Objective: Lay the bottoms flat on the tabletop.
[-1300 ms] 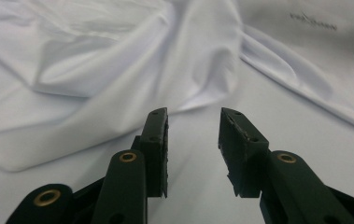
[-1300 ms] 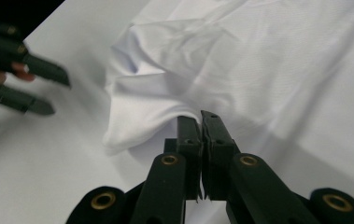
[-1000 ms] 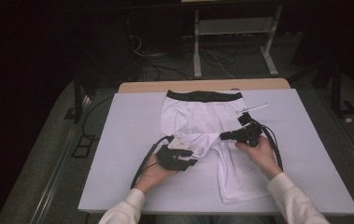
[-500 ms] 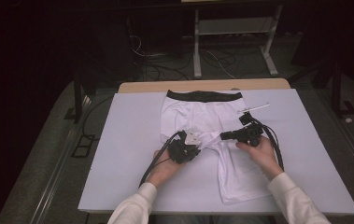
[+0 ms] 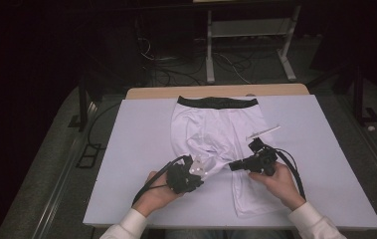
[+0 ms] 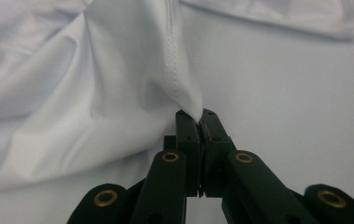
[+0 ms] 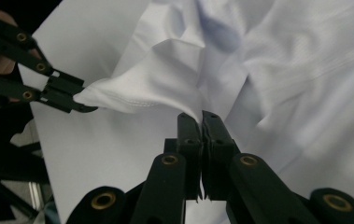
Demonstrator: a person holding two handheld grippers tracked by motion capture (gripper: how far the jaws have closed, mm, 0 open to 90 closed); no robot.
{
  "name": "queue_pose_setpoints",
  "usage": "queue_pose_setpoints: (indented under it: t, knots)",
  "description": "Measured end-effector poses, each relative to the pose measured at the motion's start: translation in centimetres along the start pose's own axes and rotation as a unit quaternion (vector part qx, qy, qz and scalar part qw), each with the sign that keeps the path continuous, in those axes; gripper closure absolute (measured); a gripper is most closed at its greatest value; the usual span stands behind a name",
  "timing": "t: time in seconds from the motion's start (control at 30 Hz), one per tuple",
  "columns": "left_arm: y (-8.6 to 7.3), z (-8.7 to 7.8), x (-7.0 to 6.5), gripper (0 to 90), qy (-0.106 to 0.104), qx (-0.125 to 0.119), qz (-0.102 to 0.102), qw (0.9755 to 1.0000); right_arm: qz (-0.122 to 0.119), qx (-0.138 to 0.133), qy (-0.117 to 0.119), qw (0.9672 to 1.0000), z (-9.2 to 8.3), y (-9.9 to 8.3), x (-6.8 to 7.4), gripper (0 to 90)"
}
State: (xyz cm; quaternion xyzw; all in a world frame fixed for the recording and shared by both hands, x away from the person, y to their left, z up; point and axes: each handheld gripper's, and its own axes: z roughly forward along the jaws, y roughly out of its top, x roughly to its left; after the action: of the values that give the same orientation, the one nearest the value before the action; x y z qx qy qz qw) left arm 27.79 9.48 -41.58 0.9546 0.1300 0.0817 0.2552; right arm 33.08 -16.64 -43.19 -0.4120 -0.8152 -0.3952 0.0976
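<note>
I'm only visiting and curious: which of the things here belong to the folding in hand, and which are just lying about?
In use:
white shorts
left tongs, shut on the hem
right tongs, shut on the cloth

Lying about:
small white stick on the table

White shorts (image 5: 216, 132), black waistband (image 5: 217, 102); pale lavender table cover (image 5: 136, 144); black grippers, brass-coloured rivets (image 6: 171, 157).

Left gripper (image 6: 201, 113) and right gripper (image 7: 201, 115), both clamped, close together.
</note>
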Motion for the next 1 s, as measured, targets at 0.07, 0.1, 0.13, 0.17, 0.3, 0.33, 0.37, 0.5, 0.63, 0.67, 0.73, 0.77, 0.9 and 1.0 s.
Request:
queue_pose_setpoints:
  t: [0.07,0.1,0.13,0.17,0.3,0.33,0.37,0.5,0.63,0.67,0.73,0.77,0.9,1.0]
  knots:
    - [-0.8,0.3,0.0,87.2,-0.013,-0.003,-0.015,0.9998,-0.001,0.019,0.001,0.9998,0.6,-0.7,0.5,86.0]
    - [-1.0,0.3,0.1,86.9,-0.018,-0.005,-0.021,0.9996,-0.003,0.027,0.000,0.9996,0.8,-0.9,0.6,86.0]
    - [-1.4,0.2,0.3,85.7,-0.027,-0.011,-0.034,0.9990,-0.003,0.031,-0.001,0.9995,1.0,-1.1,0.6,86.0]
    - [-1.7,-0.1,0.4,83.0,-0.034,-0.021,-0.046,0.9981,-0.002,0.038,-0.002,0.9993,1.1,-1.3,0.7,86.0]
    - [-2.8,-1.9,0.9,71.5,-0.042,-0.069,-0.095,0.9922,0.000,0.039,0.000,0.9992,1.3,-1.5,0.6,86.0]
    - [-3.2,-2.4,1.0,67.2,-0.039,-0.080,-0.106,0.9903,0.001,0.039,0.000,0.9992,1.3,-1.5,0.6,86.0]
    - [-3.5,-2.7,1.2,66.1,-0.040,-0.088,-0.118,0.9883,0.001,0.040,0.000,0.9992,1.3,-1.5,0.6,86.0]
    - [-5.4,-3.3,2.4,63.8,-0.022,-0.097,-0.182,0.9782,0.001,0.041,0.000,0.9992,1.2,-1.5,0.7,86.0]
    - [-6.5,-2.7,3.5,64.0,-0.014,-0.095,-0.228,0.9690,0.004,0.034,-0.003,0.9994,0.8,-1.5,0.6,86.0]
    - [-6.7,-2.5,3.8,64.0,-0.017,-0.095,-0.241,0.9659,0.006,0.033,-0.003,0.9994,0.7,-1.6,0.5,86.0]
    - [-7.0,-1.9,4.2,64.1,-0.032,-0.097,-0.268,0.9581,0.009,0.033,-0.005,0.9994,0.5,-1.7,0.4,85.9]
    - [-6.9,-1.7,4.3,64.1,-0.037,-0.096,-0.275,0.9559,0.010,0.034,-0.004,0.9994,0.5,-1.8,0.3,86.0]
    - [-6.5,-0.9,4.1,64.1,-0.048,-0.089,-0.277,0.9555,0.009,0.034,-0.003,0.9994,0.5,-1.8,0.3,86.0]
    - [-6.2,-0.4,3.9,64.1,-0.057,-0.078,-0.276,0.9563,0.008,0.036,-0.004,0.9993,0.6,-1.8,0.4,86.0]
